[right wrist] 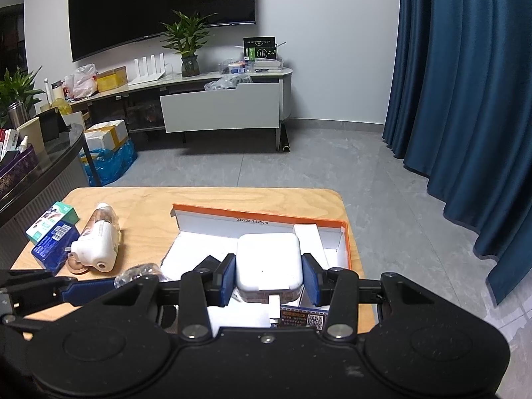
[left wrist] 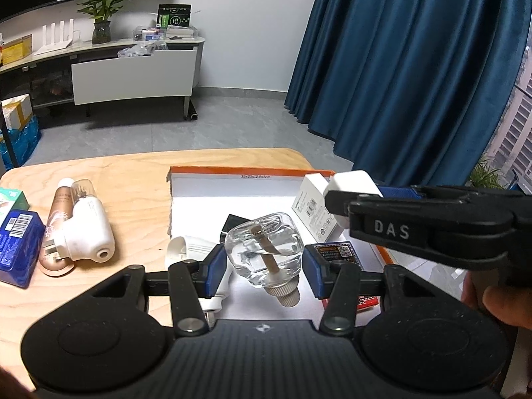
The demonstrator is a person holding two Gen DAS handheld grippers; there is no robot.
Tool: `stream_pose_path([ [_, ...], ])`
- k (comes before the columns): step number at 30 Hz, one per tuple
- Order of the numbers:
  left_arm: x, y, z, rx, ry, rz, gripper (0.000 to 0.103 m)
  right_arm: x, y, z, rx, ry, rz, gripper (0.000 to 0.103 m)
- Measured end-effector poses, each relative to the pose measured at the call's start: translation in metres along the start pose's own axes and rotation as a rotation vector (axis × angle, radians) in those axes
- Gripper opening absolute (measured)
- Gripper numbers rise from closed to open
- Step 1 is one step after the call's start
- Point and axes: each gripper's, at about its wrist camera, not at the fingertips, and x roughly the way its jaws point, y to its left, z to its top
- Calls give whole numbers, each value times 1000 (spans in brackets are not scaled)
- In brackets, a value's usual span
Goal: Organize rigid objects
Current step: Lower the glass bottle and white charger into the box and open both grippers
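Note:
My left gripper (left wrist: 264,261) is shut on a clear glass bottle (left wrist: 264,244) with a beige screw cap, holding it over the orange-rimmed white box (left wrist: 206,188). My right gripper (right wrist: 269,274) is shut on a white square charger (right wrist: 269,262) and holds it over the same box (right wrist: 345,242); the charger shows at the right in the left wrist view (left wrist: 352,183). A white carton (left wrist: 312,206), a dark blue printed box (left wrist: 339,252) and a white plug (left wrist: 193,249) lie in the box.
On the wooden table (left wrist: 133,179) left of the box lie a white nozzle device (left wrist: 88,229), a rose-gold tube (left wrist: 56,219), a blue box (left wrist: 16,246) and a green-white box (left wrist: 11,199). Blue curtain (left wrist: 415,66) at right; TV cabinet (left wrist: 133,76) behind.

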Motion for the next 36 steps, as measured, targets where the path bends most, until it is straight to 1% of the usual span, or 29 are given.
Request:
stream_pose_path([
  [19, 16, -7, 2, 21, 18, -7, 51, 32, 1, 11, -23, 35, 1, 52],
  [36, 30, -12, 3, 38, 40, -8, 51, 56, 0, 13, -34, 66, -6, 52],
])
